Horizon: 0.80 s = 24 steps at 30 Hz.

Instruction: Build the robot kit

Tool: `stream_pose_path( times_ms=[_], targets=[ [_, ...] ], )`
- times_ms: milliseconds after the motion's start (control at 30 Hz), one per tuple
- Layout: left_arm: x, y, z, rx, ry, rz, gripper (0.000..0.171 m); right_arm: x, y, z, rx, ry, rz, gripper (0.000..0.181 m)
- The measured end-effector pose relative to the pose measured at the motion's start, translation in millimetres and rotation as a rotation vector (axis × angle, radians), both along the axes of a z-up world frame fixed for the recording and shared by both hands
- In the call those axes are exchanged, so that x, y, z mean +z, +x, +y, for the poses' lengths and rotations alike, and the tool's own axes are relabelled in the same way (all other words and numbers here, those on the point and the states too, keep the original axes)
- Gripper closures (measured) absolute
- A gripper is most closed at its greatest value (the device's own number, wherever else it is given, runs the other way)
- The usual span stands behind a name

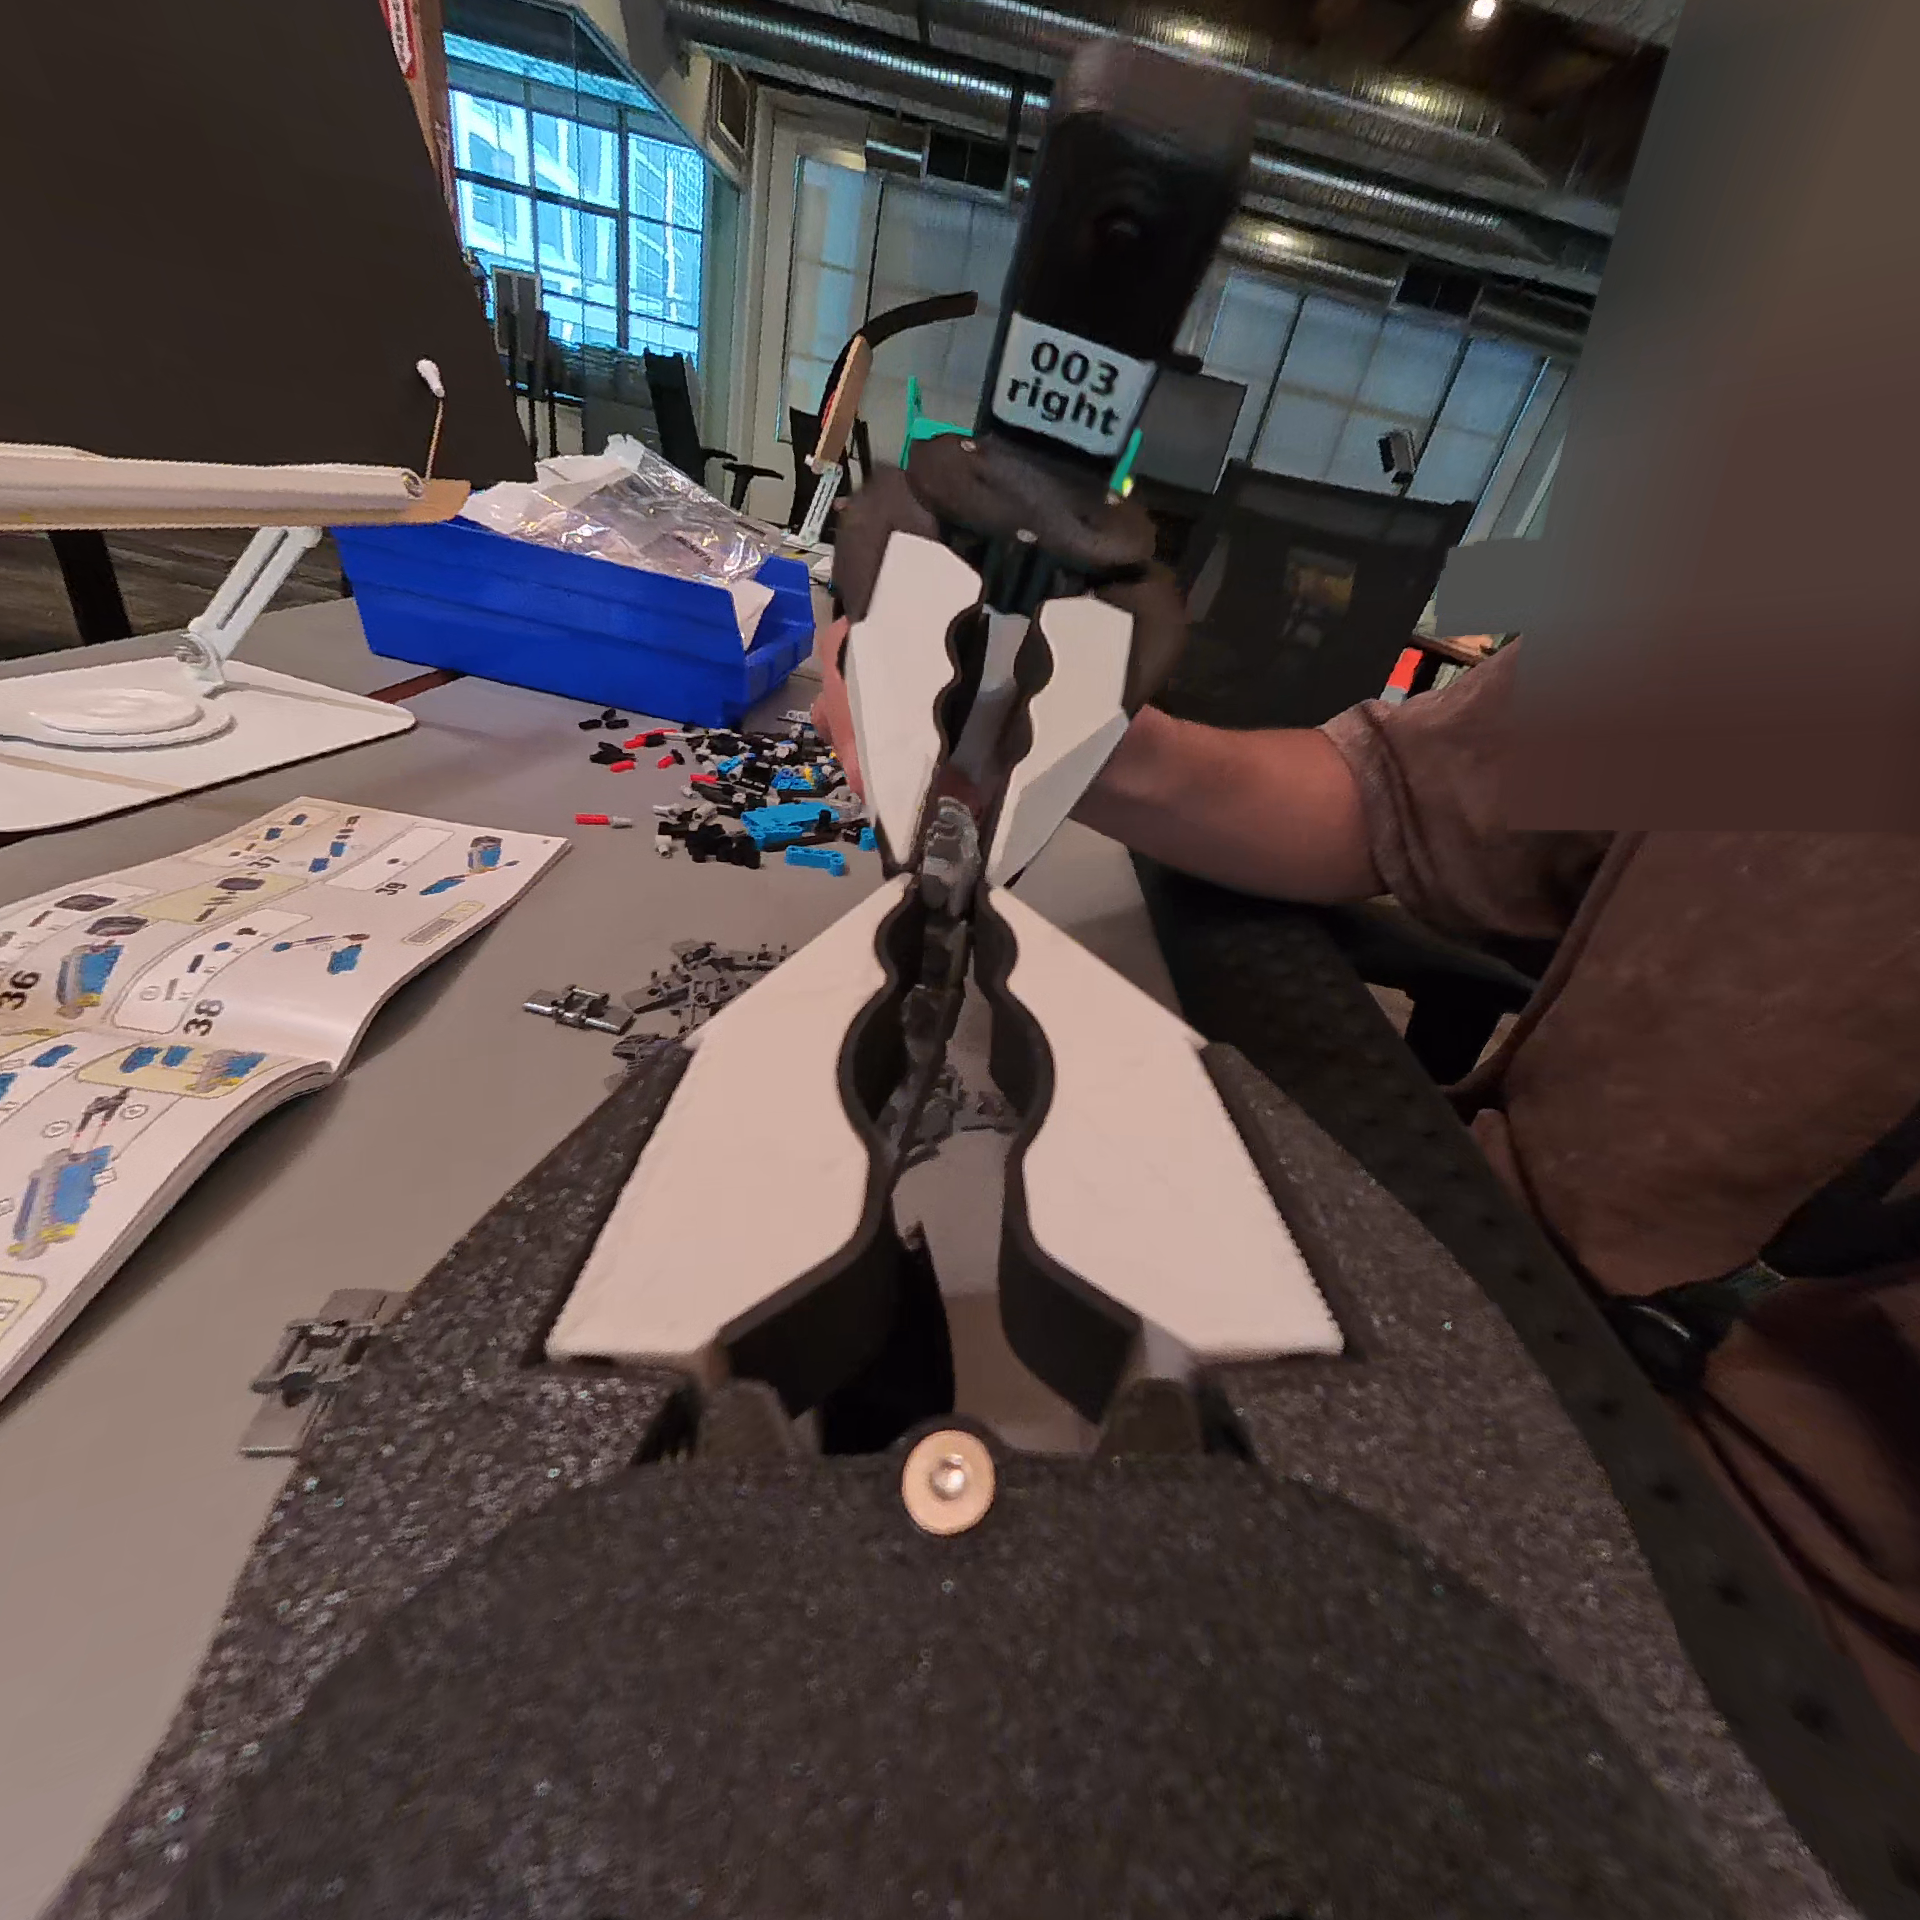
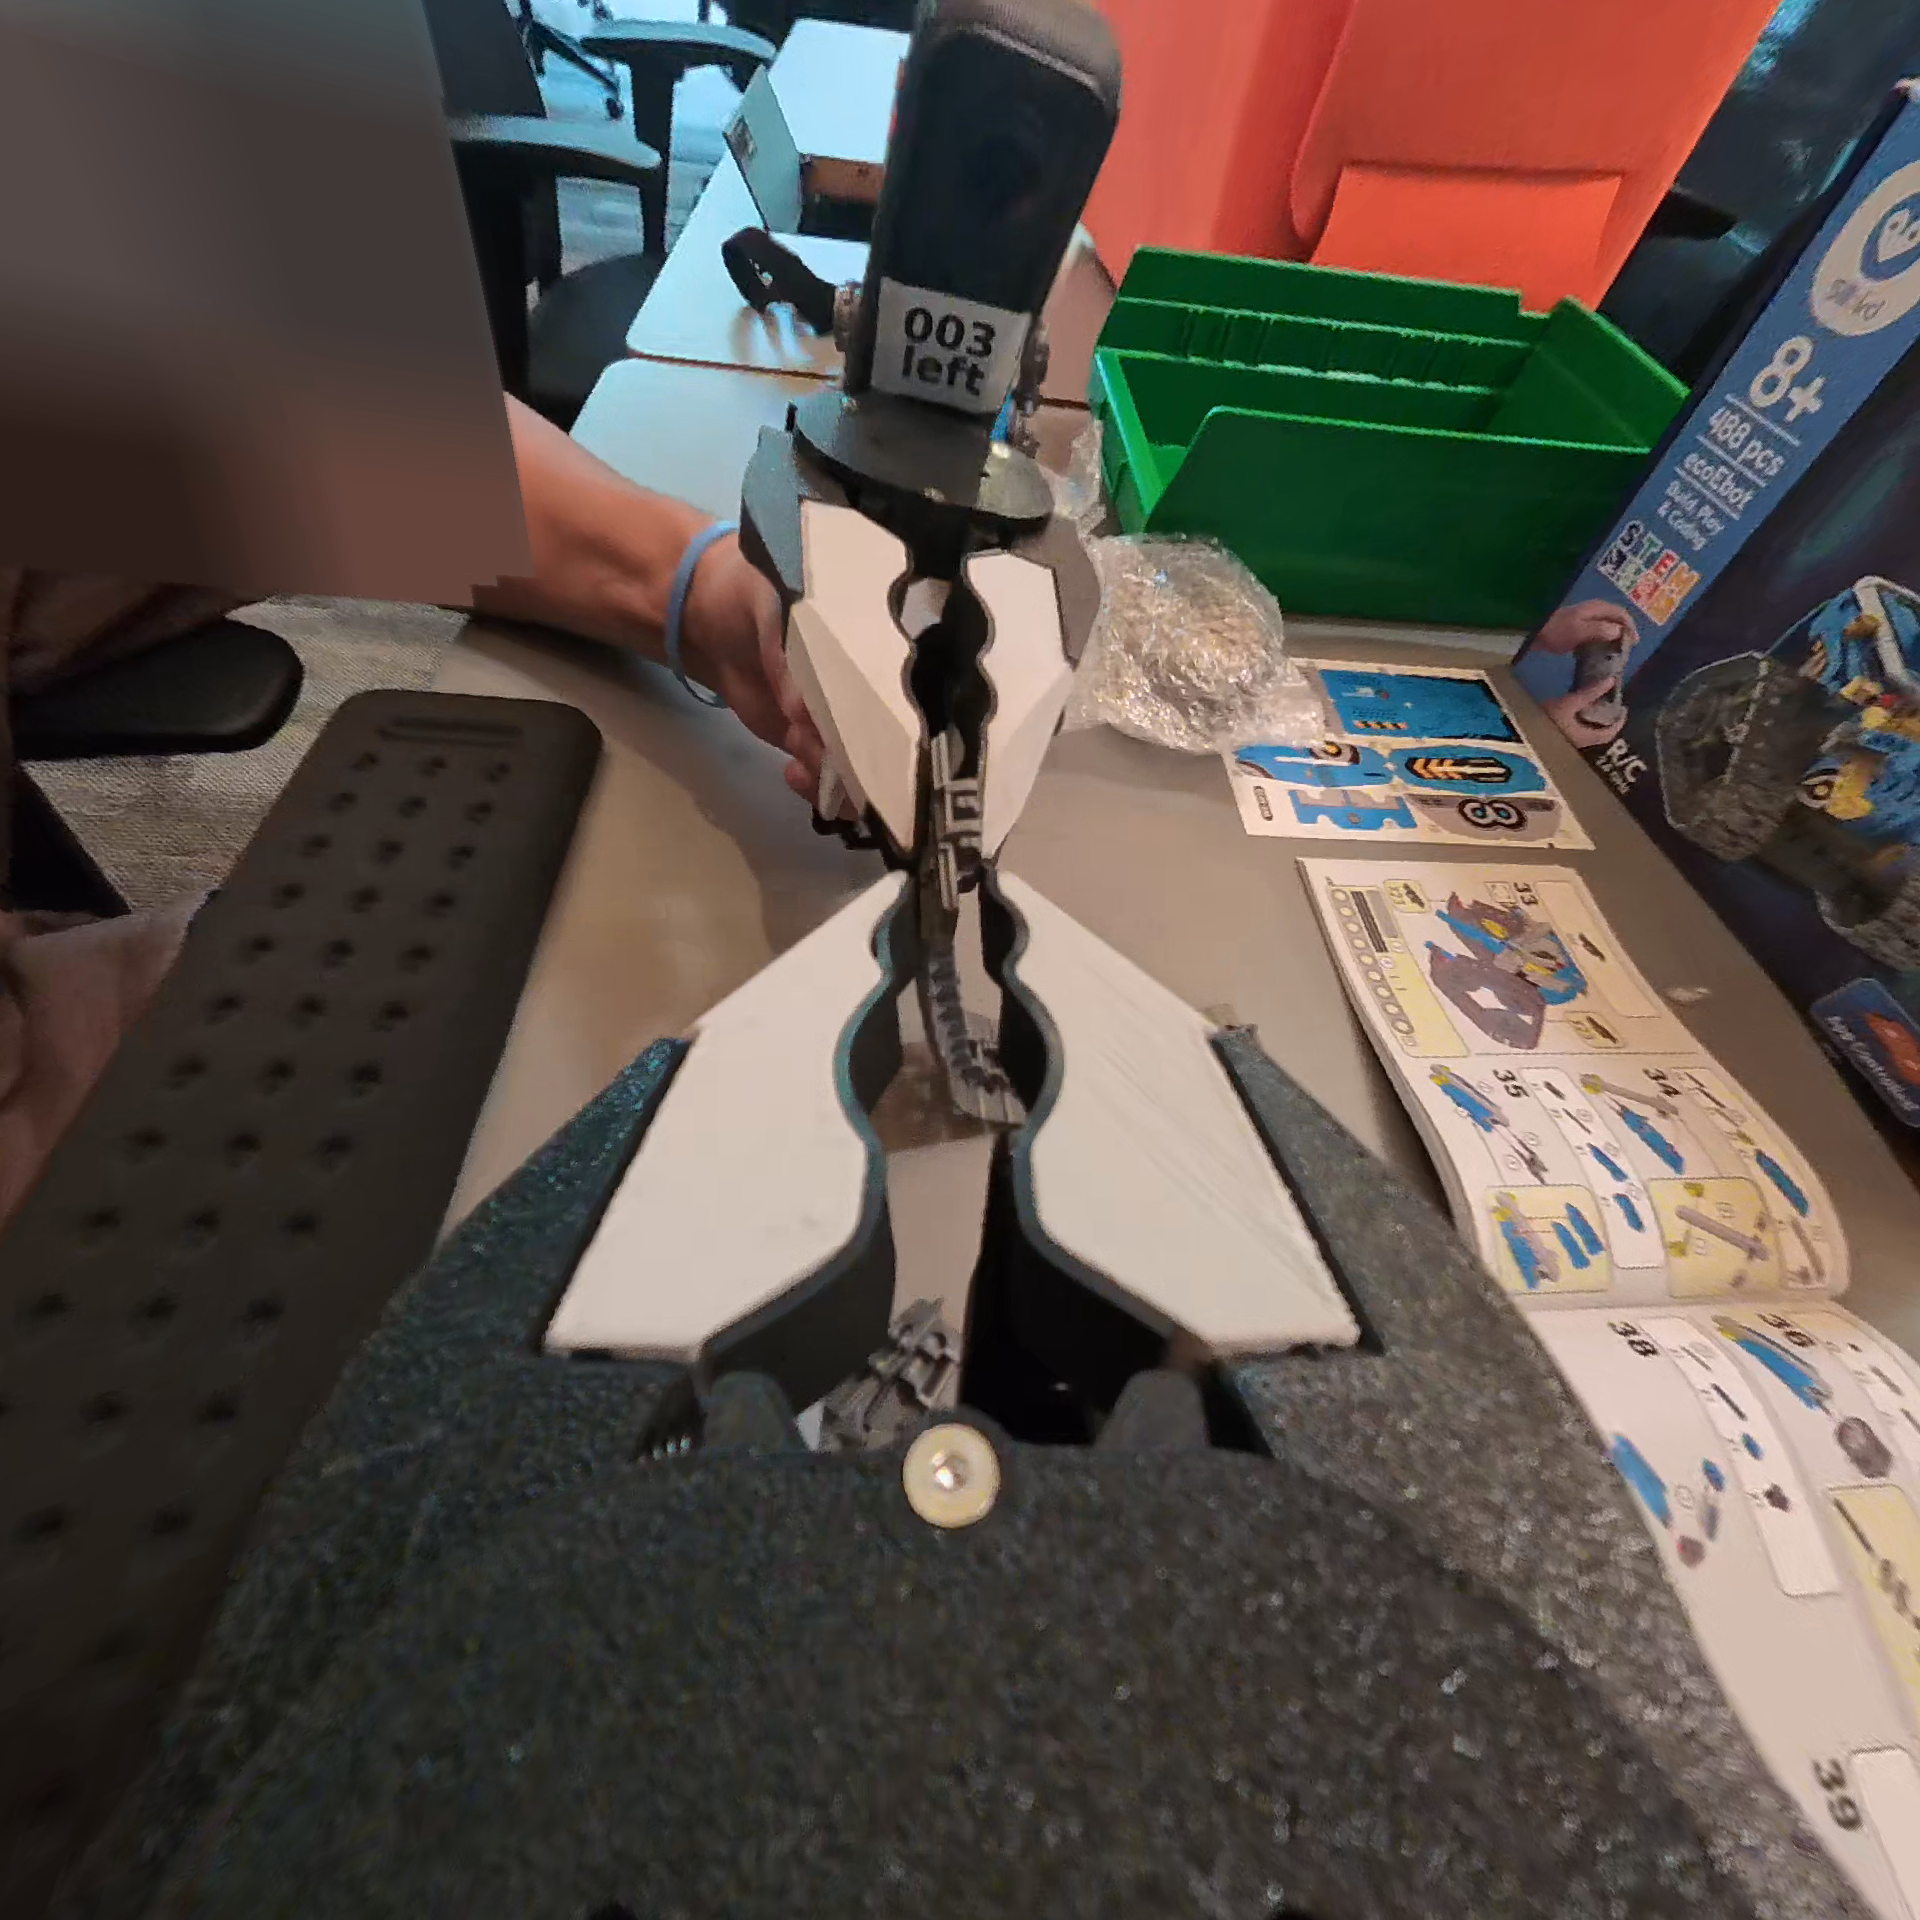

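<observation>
While both grippers meet tip to tip above the table [image 1: 436, 1195], the left gripper [image 1: 940, 894] and right gripper [image 2: 951, 894] each pinch one grey track chain [image 2: 956, 821]; it hangs between them; a hard tug might snap its links apart, I think.
</observation>
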<state>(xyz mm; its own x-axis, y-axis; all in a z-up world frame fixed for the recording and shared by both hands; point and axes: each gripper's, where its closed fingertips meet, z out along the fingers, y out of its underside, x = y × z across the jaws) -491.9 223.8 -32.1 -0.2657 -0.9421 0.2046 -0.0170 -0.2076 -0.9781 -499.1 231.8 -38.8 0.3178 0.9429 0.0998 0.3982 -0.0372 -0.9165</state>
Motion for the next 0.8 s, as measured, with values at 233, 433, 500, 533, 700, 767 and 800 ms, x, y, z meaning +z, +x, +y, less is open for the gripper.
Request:
stream_pose_path(
  times_ms=[233, 433, 500, 533, 700, 767, 800],
  targets=[
    [-3, 2, -2, 0.033, 0.066, 0.018, 0.165, -3, 1, -2, 0.012, -0.087, -0.041, 0.172],
    [-6, 3, -5, 0.022, 0.034, 0.024, 0.167, -7, 3, -7, 0.031, -0.192, -0.023, 0.176],
    [-2, 3, -4, 0.023, 0.013, 0.011, 0.167, -2, 2, -6, 0.039, -0.229, 0.032, 0.176],
    [-3, 2, -4, 0.019, 0.024, 0.02, 0.166, -3, 2, -6, 0.044, -0.236, 0.033, 0.175],
    [1, 0, 2, 0.033, 0.038, 0.009, 0.165, 0, 1, -1, 0.033, -0.224, 0.044, 0.173],
    [1, -1, 2, 0.021, 0.027, 0.016, 0.166, -5, 8, 2, 0.004, -0.188, 0.006, 0.159],
    [1, -1, 5, 0.034, 0.021, 0.013, 0.165, -8, 15, 6, -0.024, -0.162, -0.018, 0.155]
  ],
)
